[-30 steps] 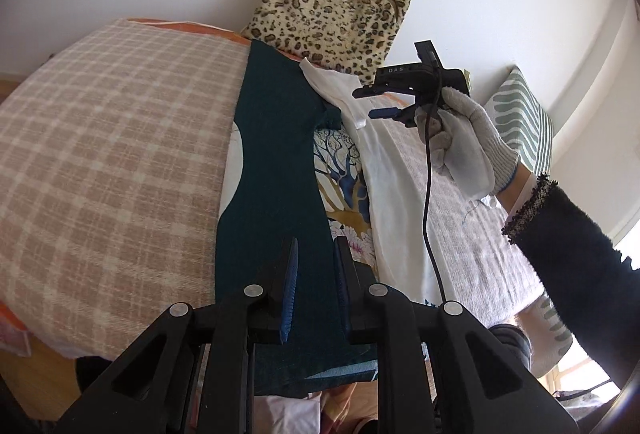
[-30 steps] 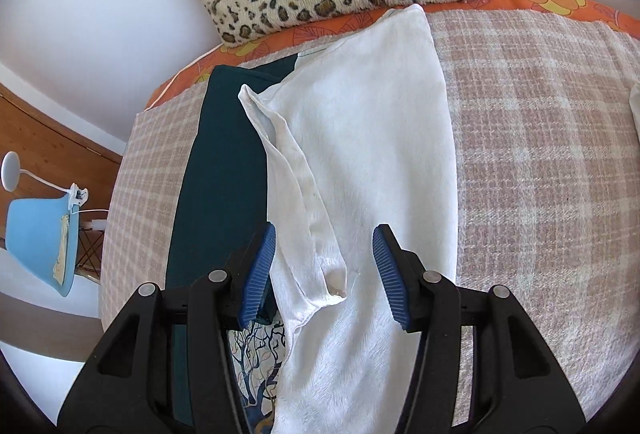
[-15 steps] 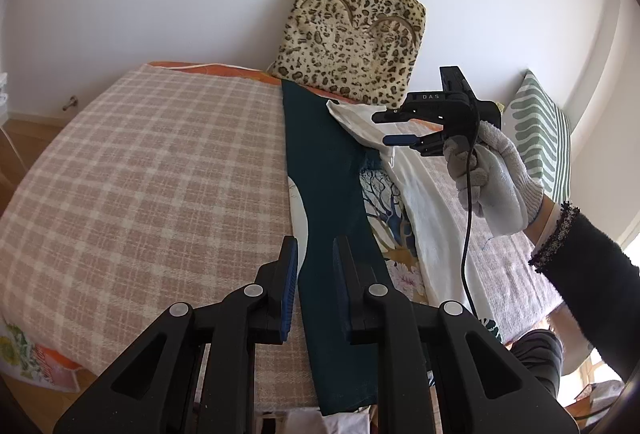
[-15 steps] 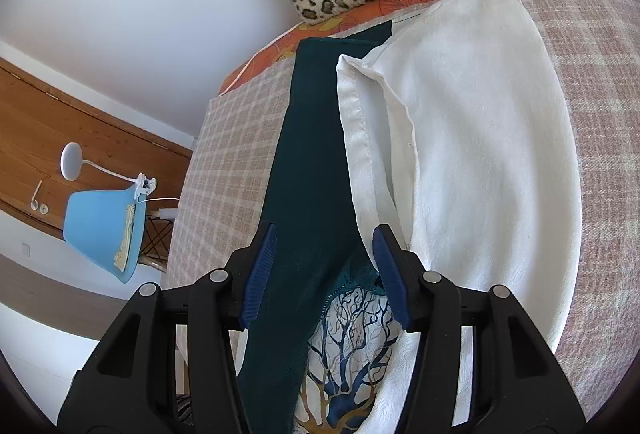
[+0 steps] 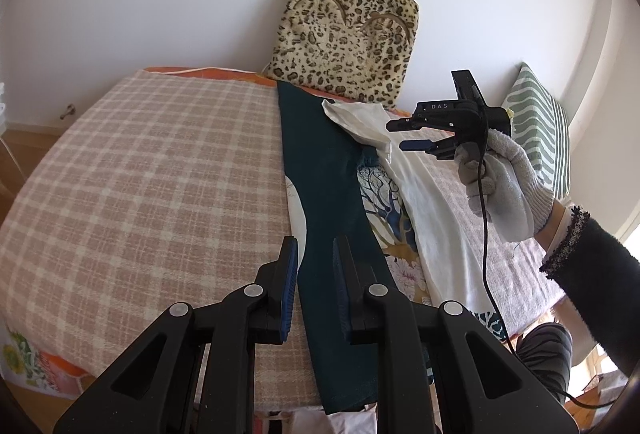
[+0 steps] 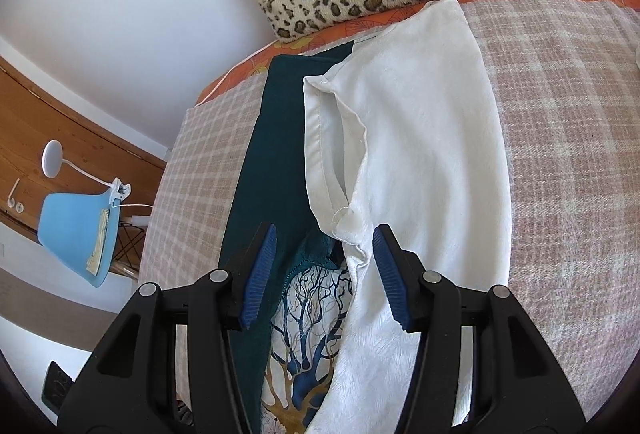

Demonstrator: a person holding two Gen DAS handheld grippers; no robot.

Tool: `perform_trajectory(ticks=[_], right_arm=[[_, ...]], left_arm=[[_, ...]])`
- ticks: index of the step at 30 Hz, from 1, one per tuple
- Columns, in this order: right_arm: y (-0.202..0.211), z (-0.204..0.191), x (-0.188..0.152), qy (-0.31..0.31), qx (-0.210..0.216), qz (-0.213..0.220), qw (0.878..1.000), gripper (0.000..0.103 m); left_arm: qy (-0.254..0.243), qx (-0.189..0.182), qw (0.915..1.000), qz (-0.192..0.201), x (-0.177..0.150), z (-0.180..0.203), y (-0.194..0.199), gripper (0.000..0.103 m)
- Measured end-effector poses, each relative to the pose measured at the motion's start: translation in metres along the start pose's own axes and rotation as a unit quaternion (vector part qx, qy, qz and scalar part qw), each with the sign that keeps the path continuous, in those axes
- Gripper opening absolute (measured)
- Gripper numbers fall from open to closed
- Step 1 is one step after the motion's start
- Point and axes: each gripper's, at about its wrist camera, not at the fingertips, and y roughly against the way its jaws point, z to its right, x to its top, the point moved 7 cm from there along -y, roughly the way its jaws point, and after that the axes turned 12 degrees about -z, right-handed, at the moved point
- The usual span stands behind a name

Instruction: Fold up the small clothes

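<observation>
Garment [image 5: 332, 202] on a plaid-covered bed [image 5: 152, 186], seen from both wrist cameras. Left claw [image 5: 315, 270]: jaws nearly closed with only a narrow gap, nothing between them, held above the bed; the dark green side of the garment runs away from it just ahead of the tips, the bare plaid lies to its left. Right claw [image 6: 325, 266]: jaws about half open, empty, hovering over the spot where the white flap [image 6: 420, 154] ends and the tree print [image 6: 312, 314] shows; the green side is below its left finger, the flap's hemmed corner just inside its right finger. In the left view the right claw [image 5: 404, 136] sits in a gloved hand [image 5: 500, 182], clear of the cloth. A leopard cushion [image 5: 348, 34] stands against the wall beyond both claws.

Step in hand, as judged: the long sides look folded inward, so a crosswise fold is next. To do it well, each claw should pinch one corner of the same end through all layers, lift together and lay that end squarely onto the other, keeping the flap from sliding open.

Against the earlier frames: both claws have drawn back and slightly up, so more of the bed and wall shows; jaw openings are unchanged and the garment lies as it did.
</observation>
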Motion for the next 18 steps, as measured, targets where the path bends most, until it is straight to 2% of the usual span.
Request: perform_trajectory(ticks=[3, 9, 12, 18], right_arm=[[-0.019, -0.007, 0.005, 0.003, -0.005, -0.002, 1.000, 0.054], [-0.047, -0.034, -0.007, 0.040, 0.000, -0.047, 0.998, 0.054], [-0.029, -0.041, -0.017, 0.051, 0.010, -0.043, 0.998, 0.054], [0.039, -0.030, -0.060, 0.044, 0.001, -0.012, 0.999, 0.054]], left_arm=[[0.002, 0.003, 1.0000, 0.000, -0.002, -0.002, 0.000, 0.016], [0.004, 0.003, 0.9999, -0.013, -0.008, -0.008, -0.004, 0.018], [0.007, -0.006, 0.9996, -0.025, -0.012, -0.008, -0.006, 0.030], [-0.002, -0.024, 0.9982, -0.055, -0.021, -0.004, -0.011, 0.032]])
